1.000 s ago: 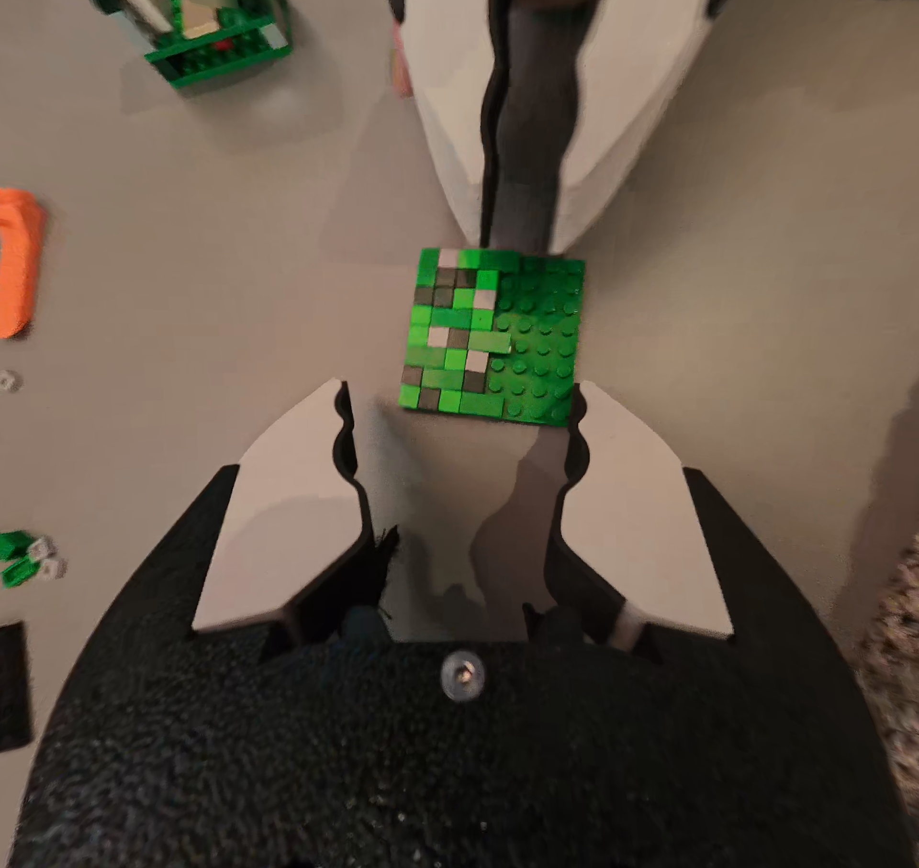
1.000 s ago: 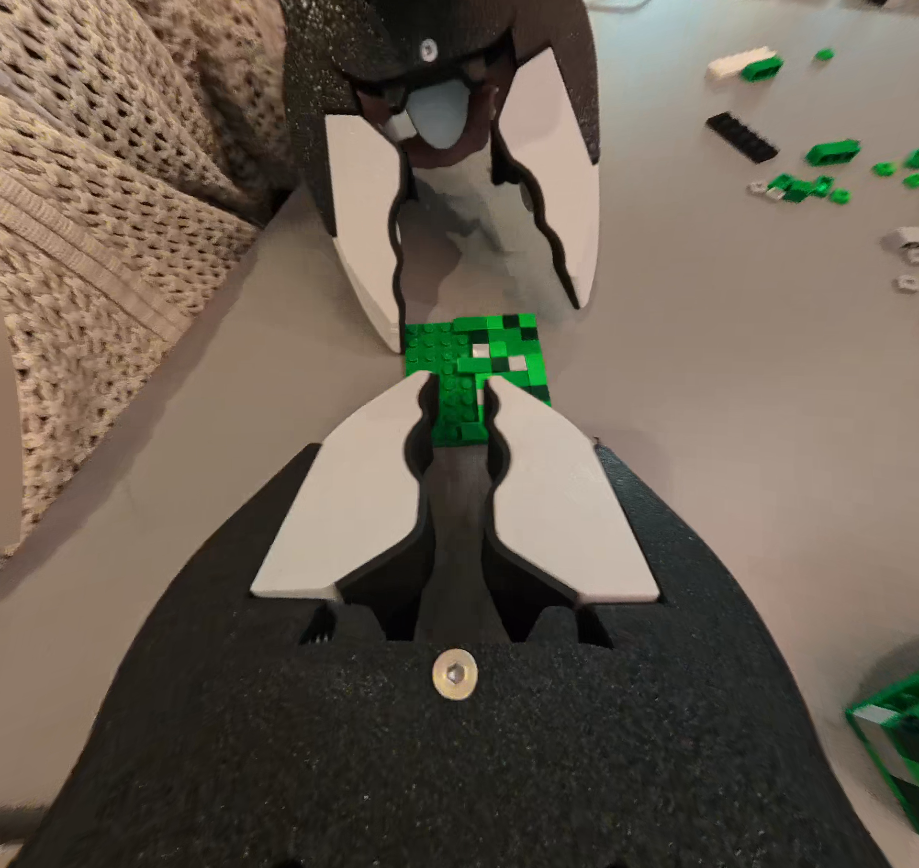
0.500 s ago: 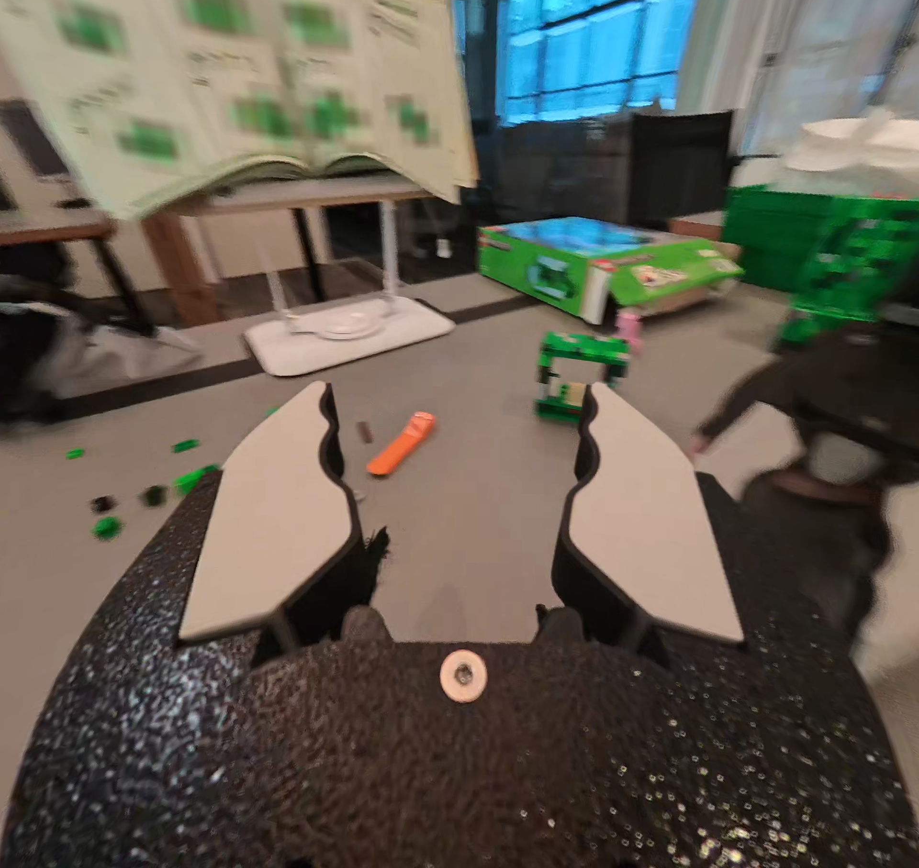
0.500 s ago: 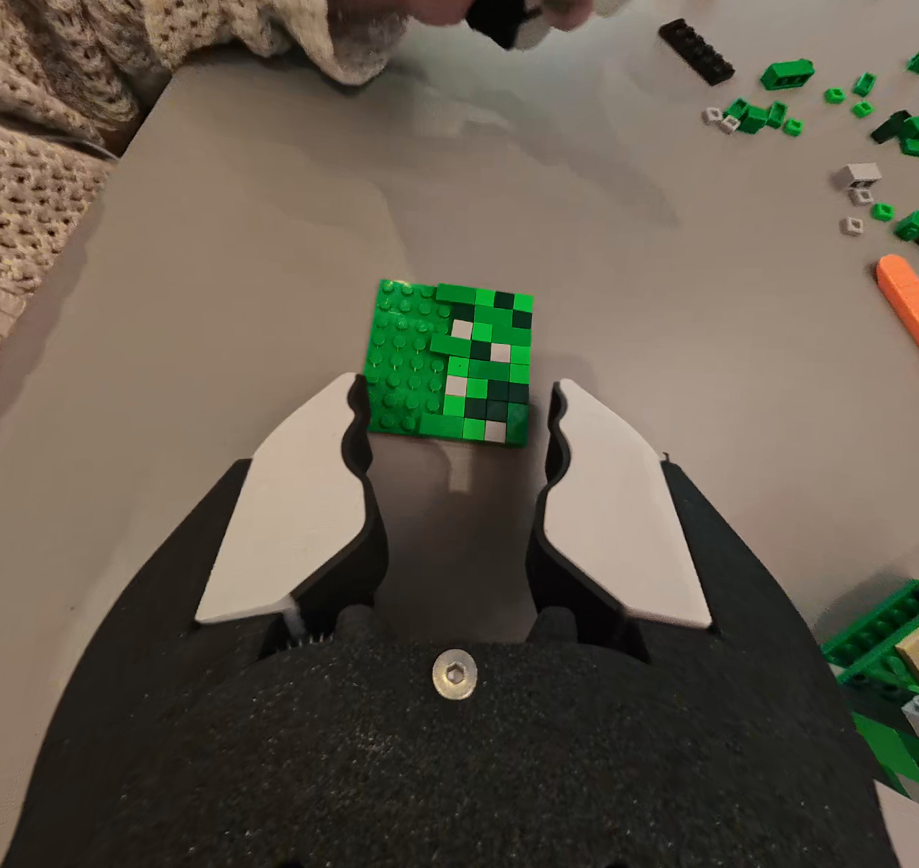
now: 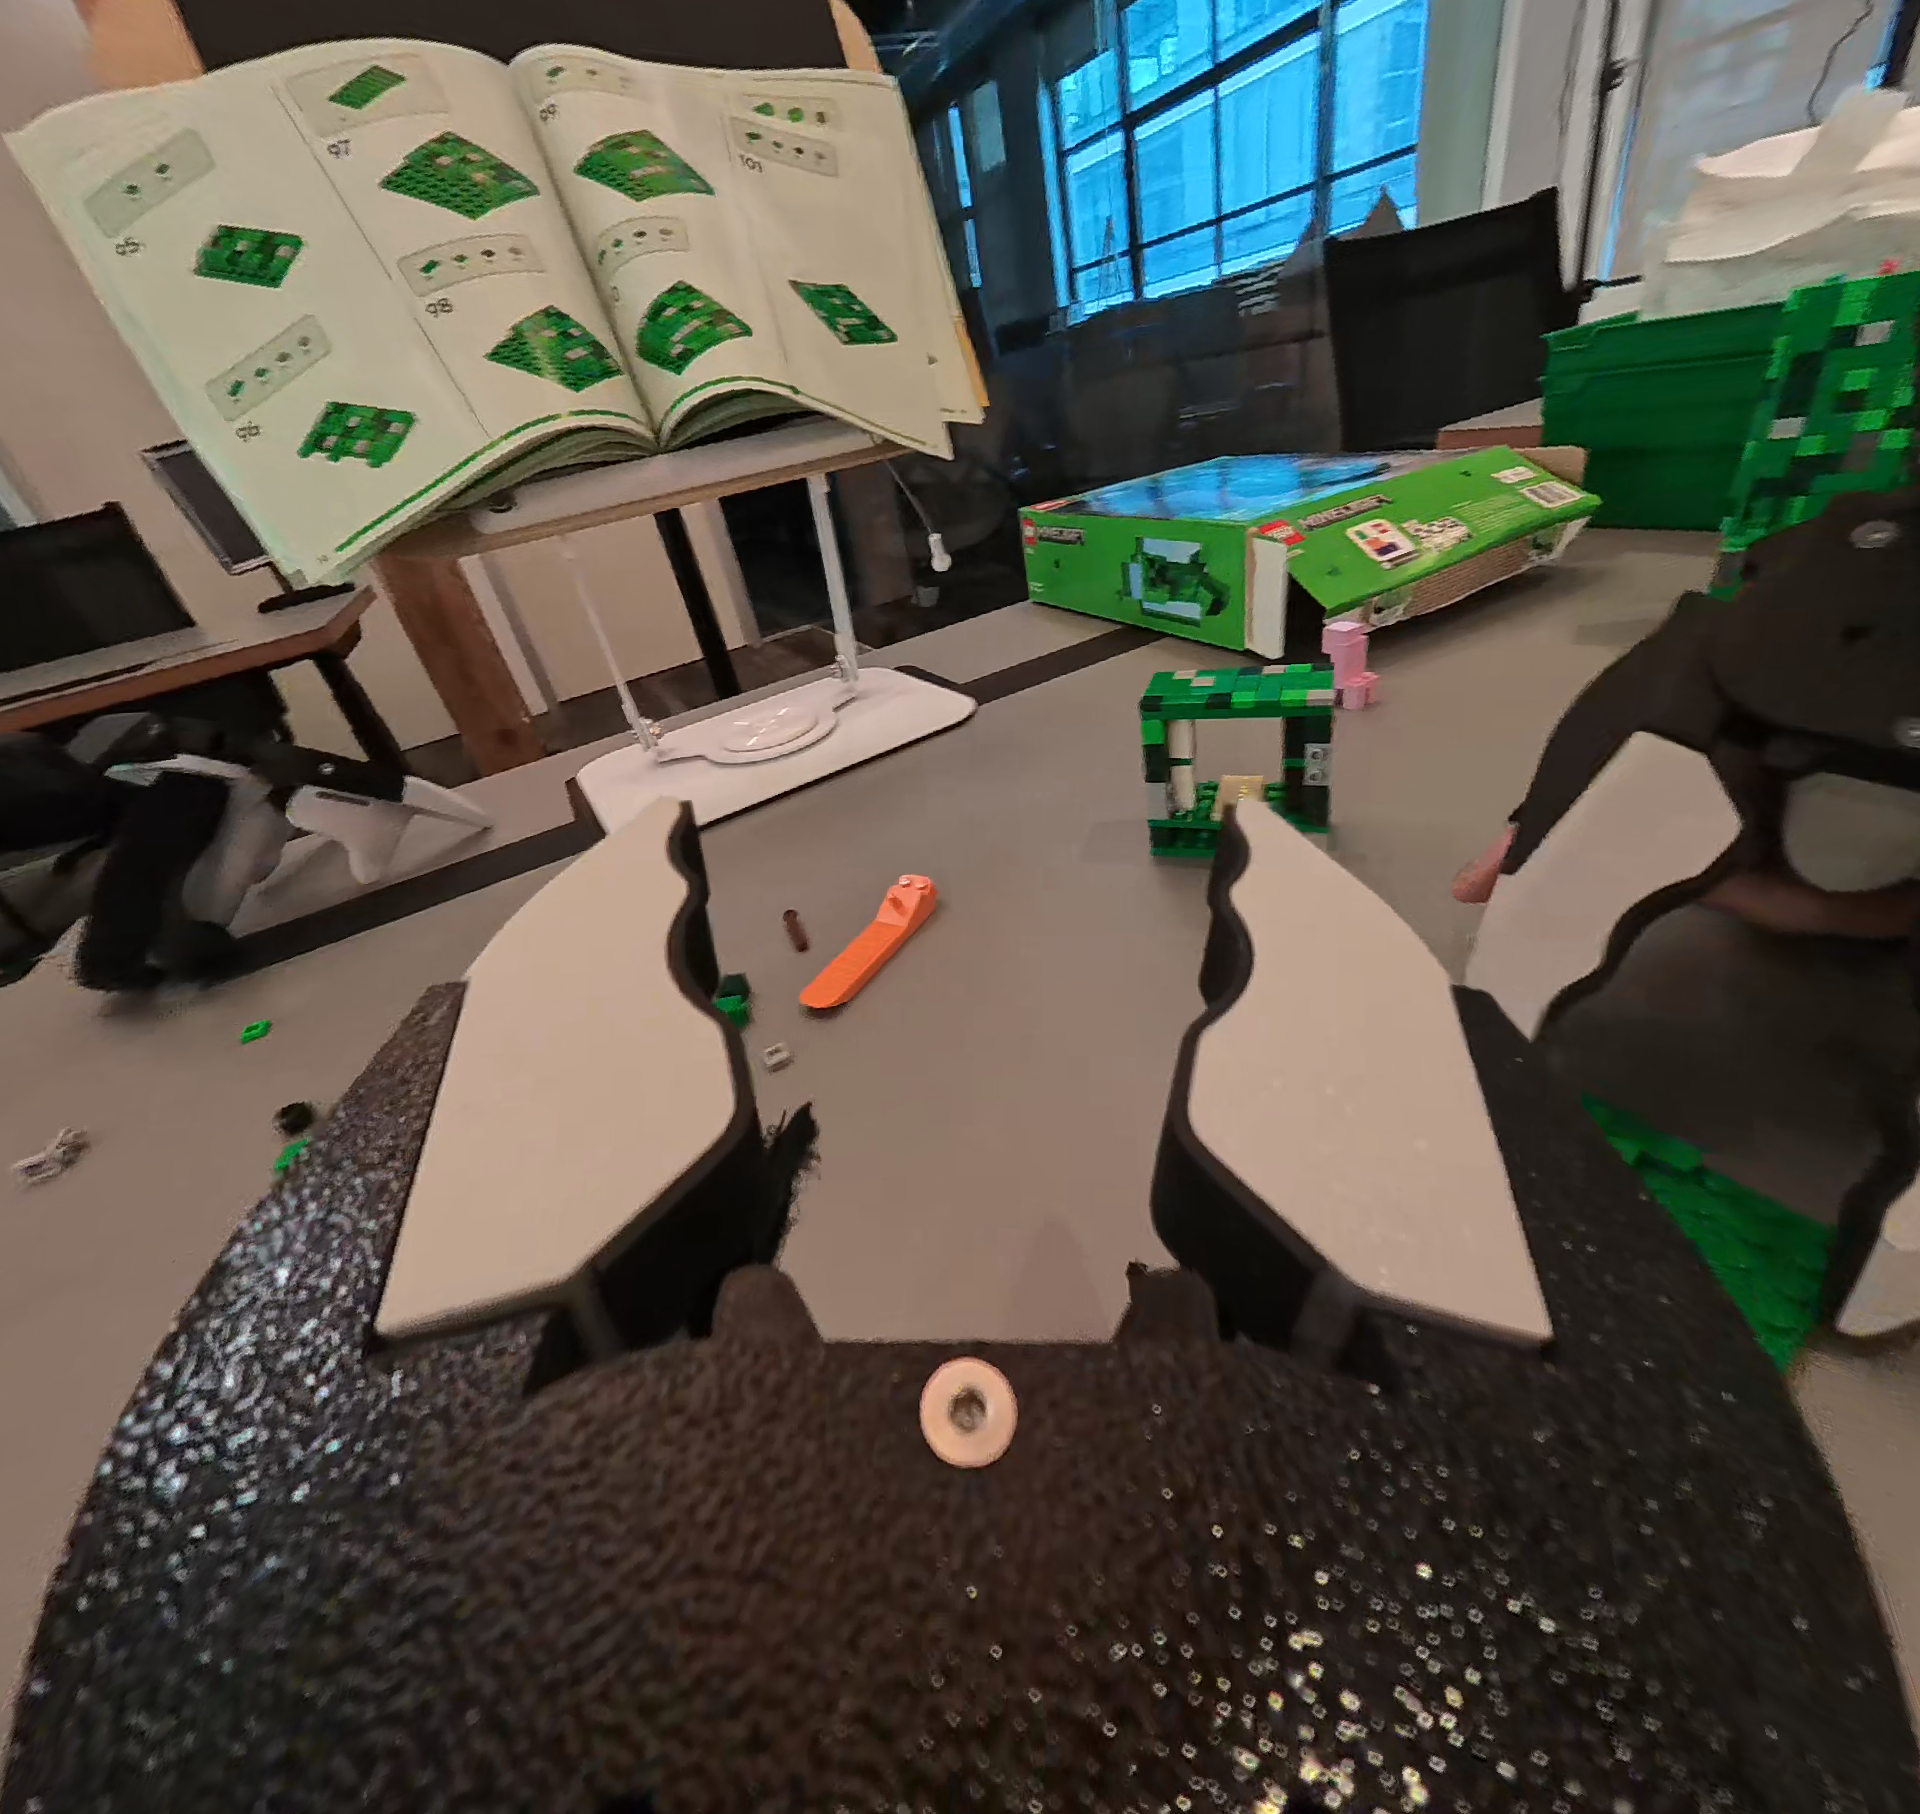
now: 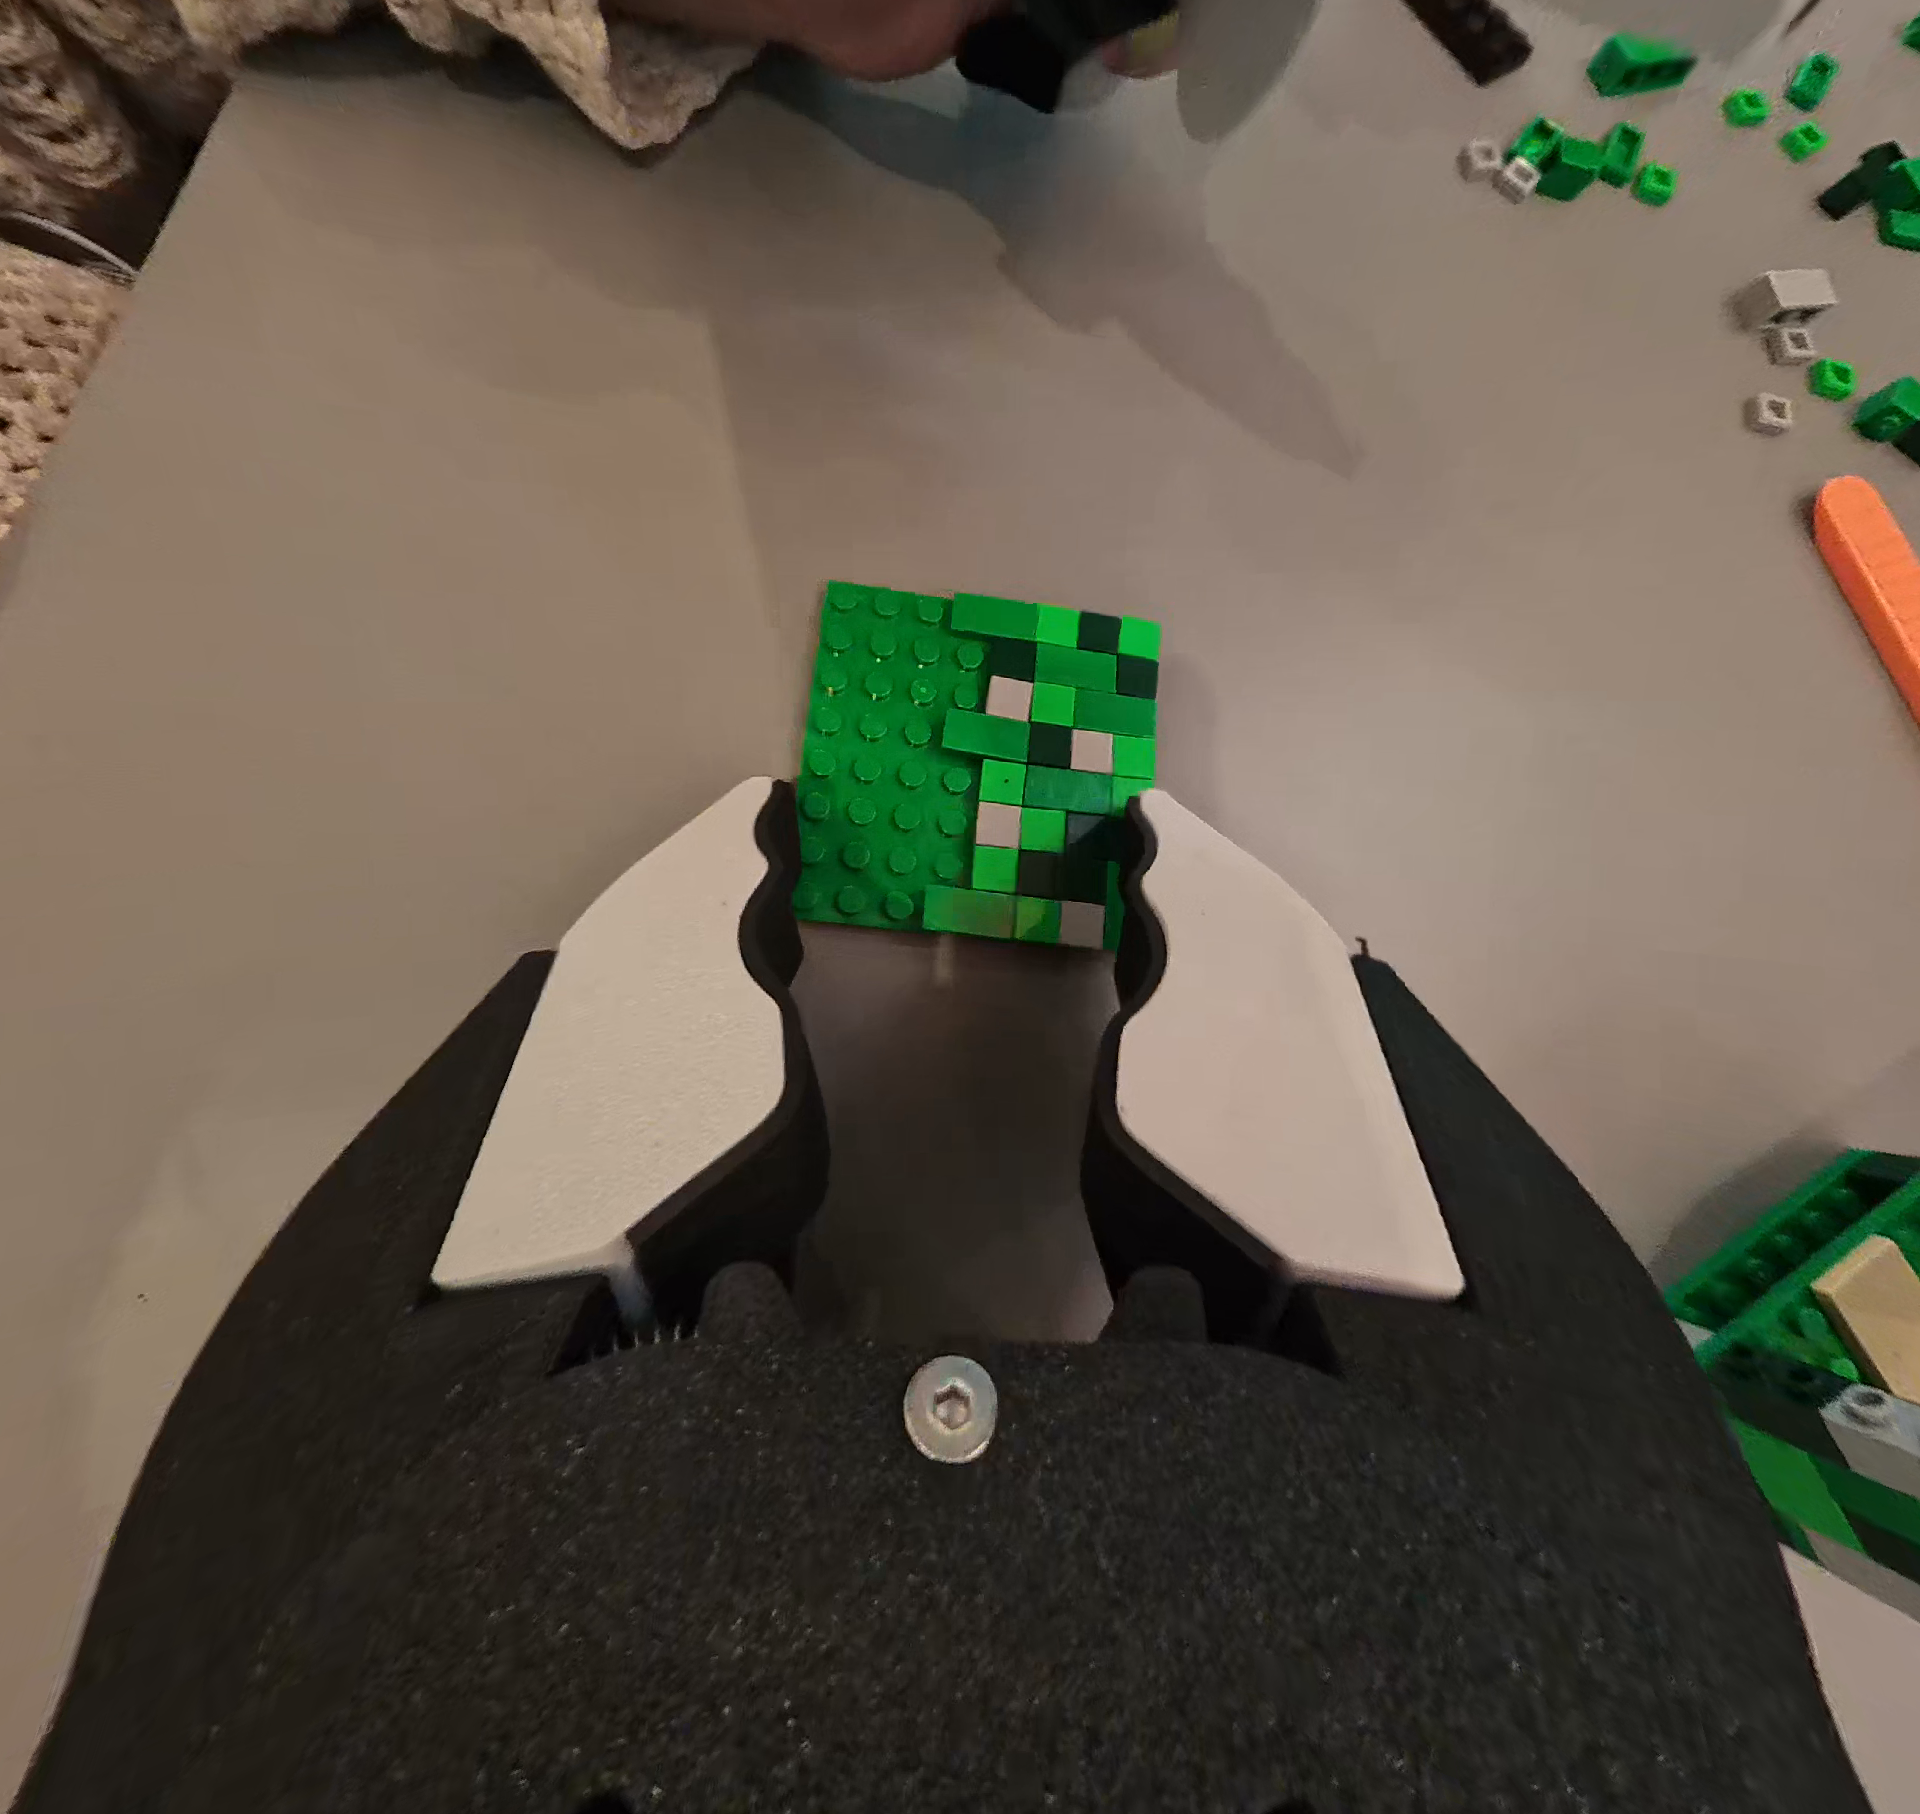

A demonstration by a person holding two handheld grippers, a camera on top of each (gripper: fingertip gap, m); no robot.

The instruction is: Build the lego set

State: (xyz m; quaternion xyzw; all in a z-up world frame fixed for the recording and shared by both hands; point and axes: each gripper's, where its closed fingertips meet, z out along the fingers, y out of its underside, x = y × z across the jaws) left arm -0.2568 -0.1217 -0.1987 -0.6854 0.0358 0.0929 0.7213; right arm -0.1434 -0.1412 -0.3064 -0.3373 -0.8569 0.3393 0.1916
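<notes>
Green studded plate [image 6: 883, 756], half tiled in mixed greens and greys, is being straddled at its near edge by the right tongs [image 6: 951, 798], which are spread wide and gripping nothing; it is lying flat on the grey counter [image 6: 416, 517], directly ahead of them. Farther off, the left tongs [image 5: 956, 860] are being held released and empty, aimed toward the propped instruction booklet [image 5: 499, 268], so the right is judged nearer.
</notes>
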